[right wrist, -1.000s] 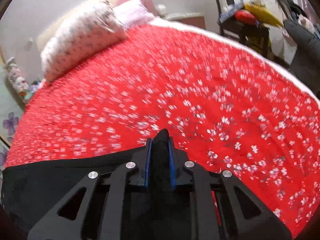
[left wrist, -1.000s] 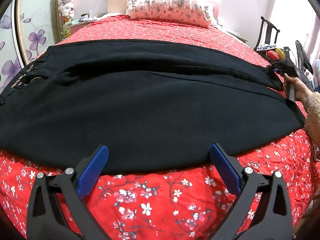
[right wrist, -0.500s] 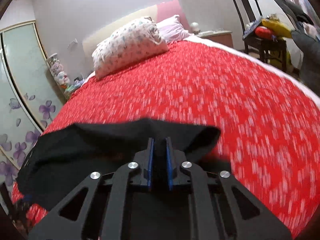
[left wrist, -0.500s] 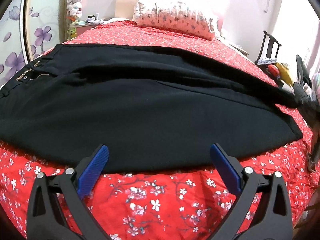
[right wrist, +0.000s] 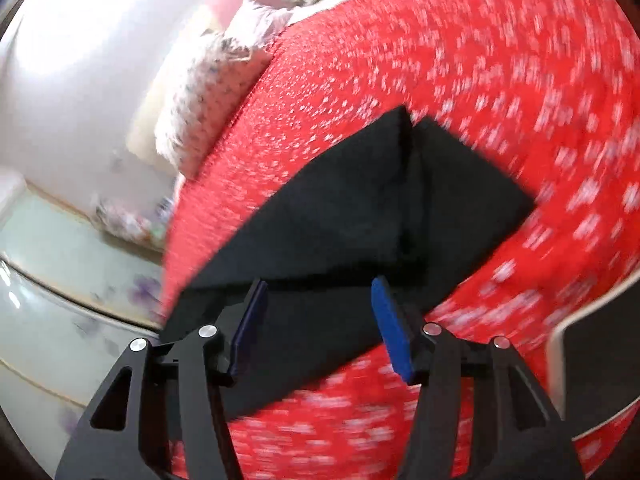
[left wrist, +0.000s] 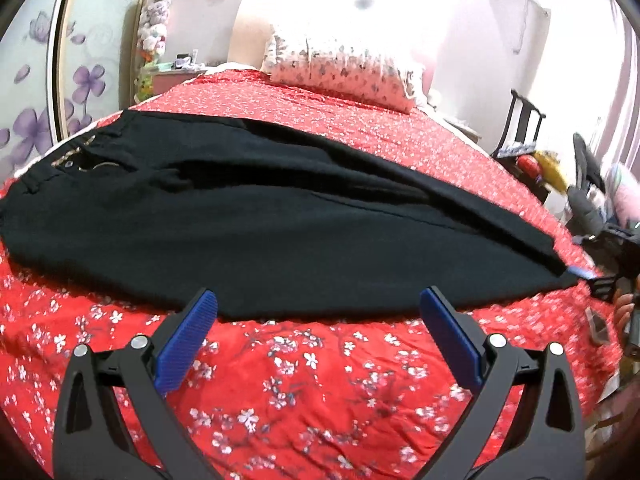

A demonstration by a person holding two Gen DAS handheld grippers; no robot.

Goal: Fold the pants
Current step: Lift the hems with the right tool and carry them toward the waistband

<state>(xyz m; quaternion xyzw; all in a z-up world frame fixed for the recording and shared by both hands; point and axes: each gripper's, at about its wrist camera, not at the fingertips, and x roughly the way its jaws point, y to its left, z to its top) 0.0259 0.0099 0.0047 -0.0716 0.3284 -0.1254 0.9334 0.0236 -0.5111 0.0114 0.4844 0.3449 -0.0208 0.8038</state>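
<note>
Fingers of left gripper [left wrist: 318, 336] spread wide, grasping nothing, at bottom centre over red floral bed [left wrist: 304, 384]. Right gripper [right wrist: 318, 320] fingers also parted, empty. Black pants [left wrist: 248, 216] lie flat across frame middle; hems at right edge. Pillow [left wrist: 340, 68] at top centre.

Left gripper [left wrist: 319, 312] and right gripper [right wrist: 318, 308] hold jaws spread, empty.
</note>
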